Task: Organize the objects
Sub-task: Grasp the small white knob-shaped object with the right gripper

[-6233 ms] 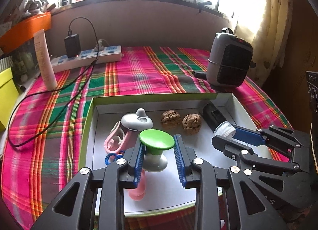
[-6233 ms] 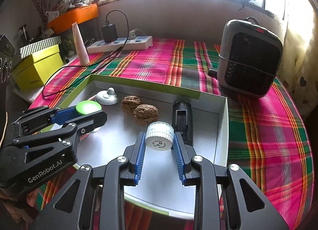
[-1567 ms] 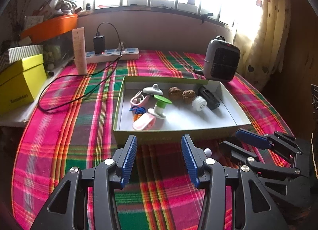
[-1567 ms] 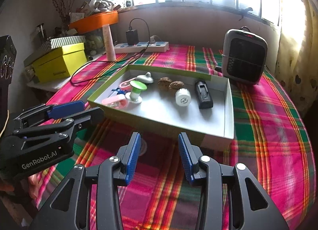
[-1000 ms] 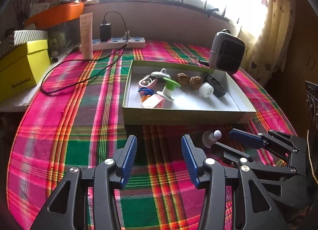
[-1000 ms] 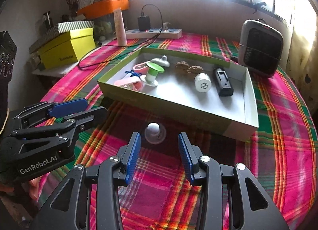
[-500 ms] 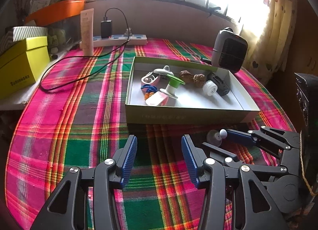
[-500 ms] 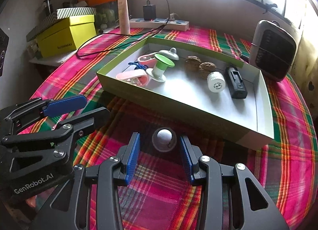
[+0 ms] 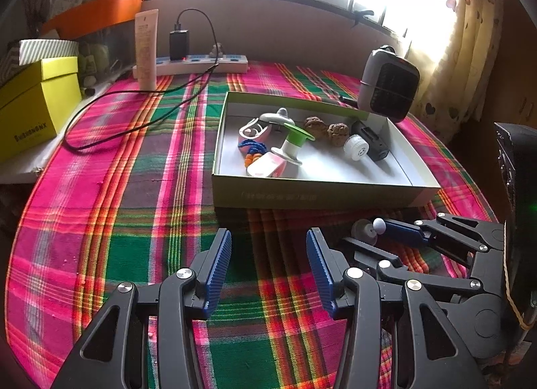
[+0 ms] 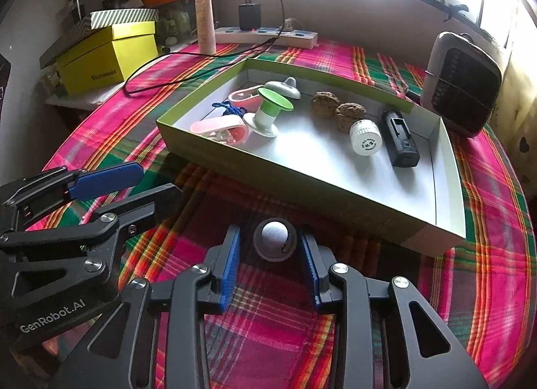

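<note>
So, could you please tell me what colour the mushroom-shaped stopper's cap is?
Bright green, clearest in the right wrist view.

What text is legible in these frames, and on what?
"GenRobot.AI": white lettering on the black left gripper.
Black print on the yellow cardboard box: too blurred to read.
Print on the tall cream tube: too small.
Faint line on the green-sided shallow box's front wall: illegible.
Marks on the white ribbed cap: unreadable.
</note>
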### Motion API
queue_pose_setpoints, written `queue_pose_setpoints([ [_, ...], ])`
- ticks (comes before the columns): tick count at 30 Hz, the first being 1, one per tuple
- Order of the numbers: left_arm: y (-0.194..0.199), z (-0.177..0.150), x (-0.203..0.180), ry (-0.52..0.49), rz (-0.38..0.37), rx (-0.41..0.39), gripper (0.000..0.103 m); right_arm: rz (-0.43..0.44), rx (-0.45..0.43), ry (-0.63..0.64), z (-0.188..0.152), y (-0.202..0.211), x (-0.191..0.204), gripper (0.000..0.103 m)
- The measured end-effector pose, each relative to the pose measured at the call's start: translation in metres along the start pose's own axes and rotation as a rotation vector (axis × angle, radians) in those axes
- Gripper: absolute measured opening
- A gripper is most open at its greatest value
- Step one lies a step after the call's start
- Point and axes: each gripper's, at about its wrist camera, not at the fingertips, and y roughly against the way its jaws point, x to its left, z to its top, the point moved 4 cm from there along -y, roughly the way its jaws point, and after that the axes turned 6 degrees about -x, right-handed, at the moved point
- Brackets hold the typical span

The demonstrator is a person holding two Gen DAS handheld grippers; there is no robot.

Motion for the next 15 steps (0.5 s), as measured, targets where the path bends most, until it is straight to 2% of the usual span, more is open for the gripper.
queue_pose_setpoints([
  [4,-0.0001,-0.0001,0.0,0.0,-0.001,0.0,0.045,-0.006,-0.002,-0.005,0.0005,0.0005,-0.0017,0.027],
  [15,-0.0005,-0.0007,-0.0008,0.0,-0.001,0.001,0.045,-0.01,-0.023,0.0,0.0012,0.0065,-0.0006,0.027],
])
